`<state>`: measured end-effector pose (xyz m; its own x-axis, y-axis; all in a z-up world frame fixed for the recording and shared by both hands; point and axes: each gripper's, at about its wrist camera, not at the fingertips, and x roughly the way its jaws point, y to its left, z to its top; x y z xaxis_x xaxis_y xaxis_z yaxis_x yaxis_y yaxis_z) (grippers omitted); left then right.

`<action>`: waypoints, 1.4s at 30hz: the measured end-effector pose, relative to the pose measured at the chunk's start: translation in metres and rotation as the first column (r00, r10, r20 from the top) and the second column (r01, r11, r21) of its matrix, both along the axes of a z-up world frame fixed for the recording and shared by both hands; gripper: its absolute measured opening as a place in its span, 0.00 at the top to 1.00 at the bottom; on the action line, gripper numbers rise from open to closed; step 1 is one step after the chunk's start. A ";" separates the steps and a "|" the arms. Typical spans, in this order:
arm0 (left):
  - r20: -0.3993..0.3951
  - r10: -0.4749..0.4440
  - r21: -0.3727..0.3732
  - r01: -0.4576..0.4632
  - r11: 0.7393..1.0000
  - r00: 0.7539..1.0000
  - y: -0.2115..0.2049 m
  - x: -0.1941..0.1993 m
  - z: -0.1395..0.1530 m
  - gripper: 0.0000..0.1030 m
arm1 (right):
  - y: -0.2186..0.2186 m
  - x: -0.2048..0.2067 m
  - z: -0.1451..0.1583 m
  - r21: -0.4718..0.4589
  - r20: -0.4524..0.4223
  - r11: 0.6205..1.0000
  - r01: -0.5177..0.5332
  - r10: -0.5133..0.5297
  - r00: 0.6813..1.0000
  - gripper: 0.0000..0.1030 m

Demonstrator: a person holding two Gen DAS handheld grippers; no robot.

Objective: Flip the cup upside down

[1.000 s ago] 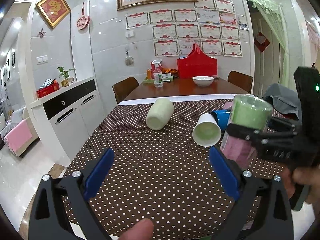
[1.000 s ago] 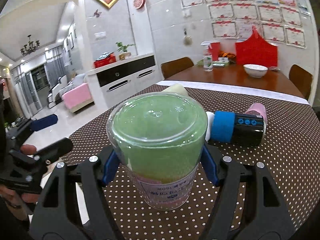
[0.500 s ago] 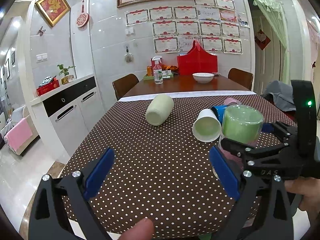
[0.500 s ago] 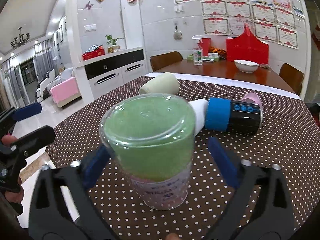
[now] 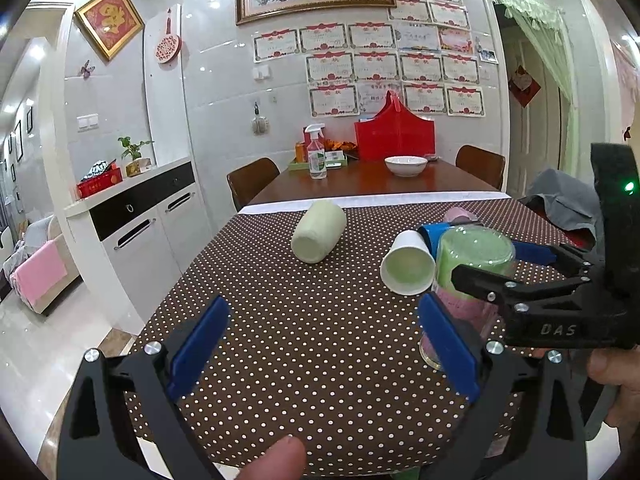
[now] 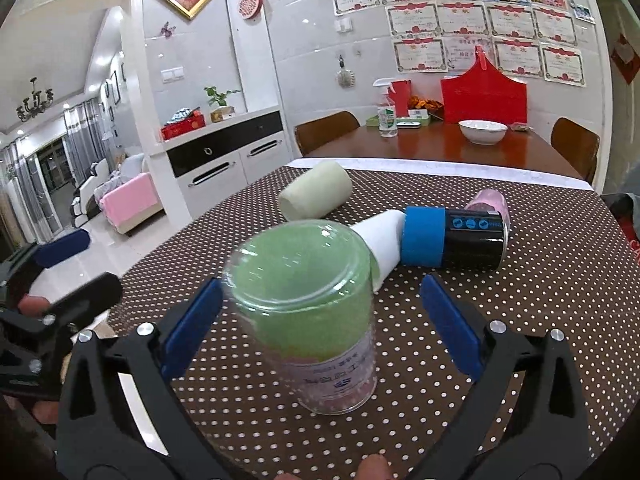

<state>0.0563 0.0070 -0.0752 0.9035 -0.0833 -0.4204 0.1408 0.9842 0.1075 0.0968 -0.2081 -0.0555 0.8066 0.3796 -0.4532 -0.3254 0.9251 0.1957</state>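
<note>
A clear plastic cup (image 6: pixel 316 316) with green and pink inside stands upside down on the dotted tablecloth (image 6: pixel 520 280). It also shows in the left wrist view (image 5: pixel 468 280). My right gripper (image 6: pixel 320 328) is open around it, blue pads apart from its sides; the cup looks blurred. In the left wrist view the right gripper (image 5: pixel 516 276) stands around the cup. My left gripper (image 5: pixel 320 352) is open and empty over the near part of the tablecloth (image 5: pixel 300 340).
A white paper cup (image 5: pixel 408 268), a blue-and-black cylinder (image 6: pixel 452 236), a pink cup (image 6: pixel 488 202) and a pale green cup (image 5: pixel 320 232) lie on their sides behind. Beyond is a wooden table with a bowl (image 5: pixel 406 165). A cabinet (image 5: pixel 140 216) stands left.
My right gripper lowered the clear cup onto the tablecloth and opened its jaws, letting it go. The left gripper has stayed in place.
</note>
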 end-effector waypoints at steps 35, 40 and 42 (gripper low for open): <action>0.183 0.094 -0.035 -0.089 0.995 0.979 -0.014 -0.064 0.059 0.08 | -0.011 -0.117 0.061 -0.096 0.167 0.893 0.441 -0.422 0.891 0.06; 0.189 0.097 -0.040 -0.091 0.995 0.977 -0.012 -0.069 0.060 0.08 | -0.002 -0.120 0.060 -0.106 0.175 0.891 0.442 -0.421 0.890 0.06; 0.187 0.099 -0.045 -0.092 0.995 0.977 -0.011 -0.071 0.061 0.08 | 0.001 -0.121 0.060 -0.102 0.177 0.892 0.441 -0.420 0.890 0.06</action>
<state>-0.0144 -0.0040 -0.0146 0.9707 -0.0049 -0.2403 0.0265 0.9958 0.0871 -0.0245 -0.2072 0.0048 0.9376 -0.0768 -0.3392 0.0958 0.9946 0.0395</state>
